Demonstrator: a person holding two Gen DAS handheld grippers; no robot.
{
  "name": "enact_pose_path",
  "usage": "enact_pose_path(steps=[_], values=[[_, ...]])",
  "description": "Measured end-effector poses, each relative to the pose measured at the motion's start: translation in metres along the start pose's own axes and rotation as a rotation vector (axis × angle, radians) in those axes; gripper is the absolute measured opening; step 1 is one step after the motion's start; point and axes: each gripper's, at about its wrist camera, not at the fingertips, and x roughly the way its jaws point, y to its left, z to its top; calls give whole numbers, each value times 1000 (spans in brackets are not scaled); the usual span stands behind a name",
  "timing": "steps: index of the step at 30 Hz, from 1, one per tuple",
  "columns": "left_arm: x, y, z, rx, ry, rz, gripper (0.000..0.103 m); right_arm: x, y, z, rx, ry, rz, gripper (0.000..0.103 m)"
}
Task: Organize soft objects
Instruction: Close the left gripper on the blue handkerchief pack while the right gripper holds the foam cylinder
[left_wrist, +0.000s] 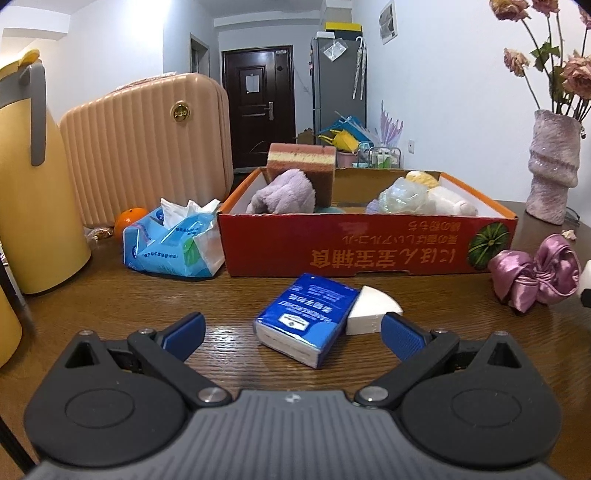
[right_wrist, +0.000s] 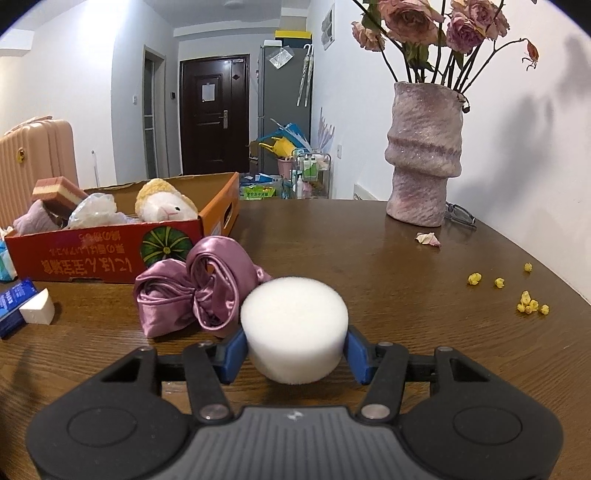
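A round, white, fine-pored foam puck (right_wrist: 294, 332) is clamped by the right tool (right_wrist: 294, 354), while the left tool (left_wrist: 293, 330) is spread wide, empty.

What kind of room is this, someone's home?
Most likely a lived-in flat: a wooden table bearing a vase of dried roses, a hallway ending in a dark front door, and a fridge beside it.

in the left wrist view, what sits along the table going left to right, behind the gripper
yellow jug → orange → blue tissue pack → red cardboard box → pink satin bow
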Motion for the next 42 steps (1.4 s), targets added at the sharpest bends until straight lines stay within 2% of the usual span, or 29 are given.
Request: enact_pose_path(steps=[9,23,31,35,37,42], values=[[21,12,3,9,42,11,103,0,1,-1,-2,-4,-6,55],[50,17,8,29,120,-34,103,-1,0,-1,-7,-4,-11,55],[60,16,11,35,134,-54,103,-1,1,-2,-12,-3,-12,55],[62,15,12,41,133,-66,98,-1,2,-2,-15,-2,-13,55],[62,15,13,43,132,-73,93,-1,2,-2,-16,-2,-12,55],[63,12,13,56,138,-110,67,0,2,-2,-19,-3,-13,55]])
